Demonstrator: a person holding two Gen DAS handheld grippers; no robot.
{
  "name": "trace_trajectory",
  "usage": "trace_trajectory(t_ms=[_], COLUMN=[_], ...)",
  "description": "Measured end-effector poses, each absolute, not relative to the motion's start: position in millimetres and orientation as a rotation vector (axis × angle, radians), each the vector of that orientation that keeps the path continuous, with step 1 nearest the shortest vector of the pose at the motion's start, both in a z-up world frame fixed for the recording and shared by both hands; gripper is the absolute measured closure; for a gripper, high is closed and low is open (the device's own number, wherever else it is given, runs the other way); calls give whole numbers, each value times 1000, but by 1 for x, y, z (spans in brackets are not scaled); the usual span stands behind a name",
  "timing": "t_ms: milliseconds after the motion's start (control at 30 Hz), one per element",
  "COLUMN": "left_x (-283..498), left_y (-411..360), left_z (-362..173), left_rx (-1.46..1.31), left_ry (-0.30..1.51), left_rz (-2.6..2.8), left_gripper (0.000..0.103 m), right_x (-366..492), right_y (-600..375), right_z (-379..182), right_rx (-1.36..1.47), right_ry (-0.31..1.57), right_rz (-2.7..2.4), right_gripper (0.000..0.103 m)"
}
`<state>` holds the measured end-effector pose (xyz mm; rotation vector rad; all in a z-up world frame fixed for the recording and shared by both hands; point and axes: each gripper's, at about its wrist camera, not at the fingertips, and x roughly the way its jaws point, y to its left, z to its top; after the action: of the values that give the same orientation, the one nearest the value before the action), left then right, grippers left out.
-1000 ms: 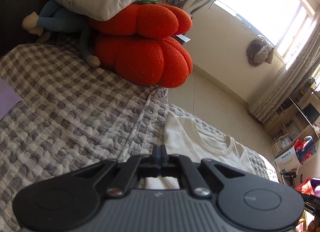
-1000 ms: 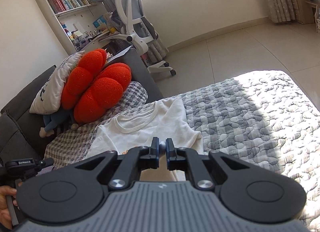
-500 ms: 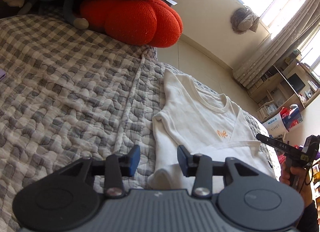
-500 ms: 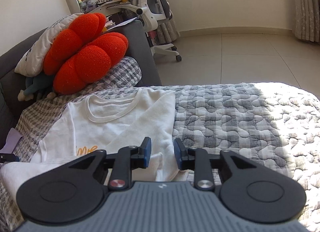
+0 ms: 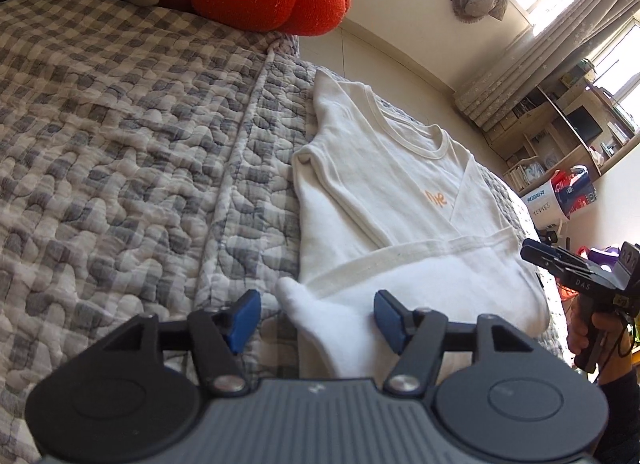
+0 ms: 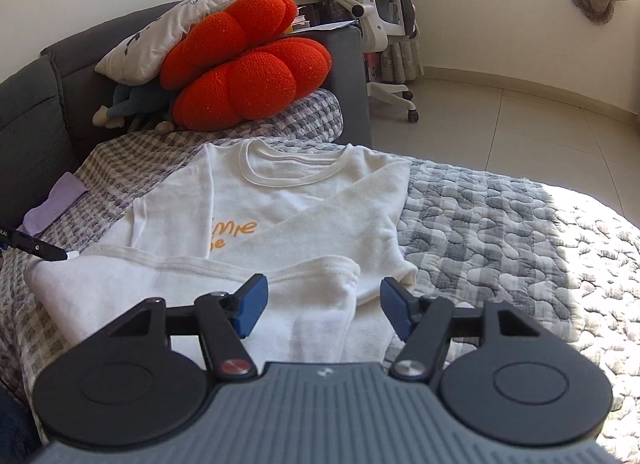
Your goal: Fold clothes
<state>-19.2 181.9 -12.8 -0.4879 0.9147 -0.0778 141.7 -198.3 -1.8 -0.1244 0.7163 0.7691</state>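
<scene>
Now, shirt point(image 6: 280, 215): sleeves crossed, hem lying turned toward the collar.
Grippers: left gripper point(image 5: 316, 314) and right gripper point(image 6: 324, 306) both spread, empty.
Next: probably another fold.

Home living room: sofa point(image 6: 60, 75), cushions point(image 6: 248, 75), bookshelves point(image 5: 560, 135)

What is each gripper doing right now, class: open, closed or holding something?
Left gripper: open, holding nothing, above the white cotton T-shirt.
Right gripper: open, holding nothing.
</scene>
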Motion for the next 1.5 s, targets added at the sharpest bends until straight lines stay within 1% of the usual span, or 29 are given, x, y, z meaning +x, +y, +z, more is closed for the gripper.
trace_trajectory(t_ms=[33, 67, 100, 167, 233, 300, 333, 400, 600, 733, 833, 1000, 1100, 1167, 1200, 1267, 1367, 1433, 1500], left_x=[-20, -21, -21, -24, -29, -33, -36, -38, -27, -2, 16, 73, 114, 139, 151, 177, 197, 194, 187], left_y=[180, 178, 177, 176, 176, 173, 171, 168, 163, 163, 164, 167, 165, 161, 159, 156, 161, 164, 166], left_z=[-12, -12, -11, -8, -4, 4, 8, 16, 35, 36, 46, 78, 86, 74, 68, 33, -11, -13, 3], left_rx=[-477, -468, -458, -448, -449, -394, -364, -329, -279, -284, -252, -207, -158, -122, -103, -65, -121, -143, -156], left_ry=[917, 919, 914, 897, 873, 838, 819, 782, 675, 684, 655, 551, 517, 534, 544, 631, 738, 694, 635], left_rz=[-77, -78, -81, -80, -71, -43, -28, -17, -15, -12, -2, 41, 100, 142, 162, 224, 272, 281, 282], left_gripper=[62, 70, 74, 78, 82, 92, 93, 97, 101, 102, 102, 102, 102, 102, 101, 101, 101, 100, 100], right_x=[141, 139, 137, 134, 129, 123, 120, 116, 118, 119, 124, 154, 188, 209, 222, 247, 272, 269, 264], right_y=[-195, -194, -193, -196, -201, -206, -208, -209, -203, -199, -194, -179, -164, -154, -149, -138, -127, -135, -144], right_z=[-4, -6, -9, -11, -11, -9, -7, -4, 5, 10, 15, 28, 33, 27, 18, -5, -48, -51, -43], right_rx=[-143, -152, -159, -155, -148, -143, -143, -150, -200, -233, -262, -320, -359, -387, -390, -401, -458, -417, -365], right_ry=[727, 735, 743, 741, 734, 716, 703, 679, 603, 552, 512, 438, 390, 383, 414, 493, 606, 583, 587], right_rz=[764, 766, 770, 774, 774, 768, 765, 751, 675, 624, 578, 476, 402, 357, 350, 333, 248, 239, 242], right_gripper=[84, 88, 89, 91, 96, 98, 98, 98, 99, 100, 101, 102, 102, 102, 102, 102, 102, 102, 102])
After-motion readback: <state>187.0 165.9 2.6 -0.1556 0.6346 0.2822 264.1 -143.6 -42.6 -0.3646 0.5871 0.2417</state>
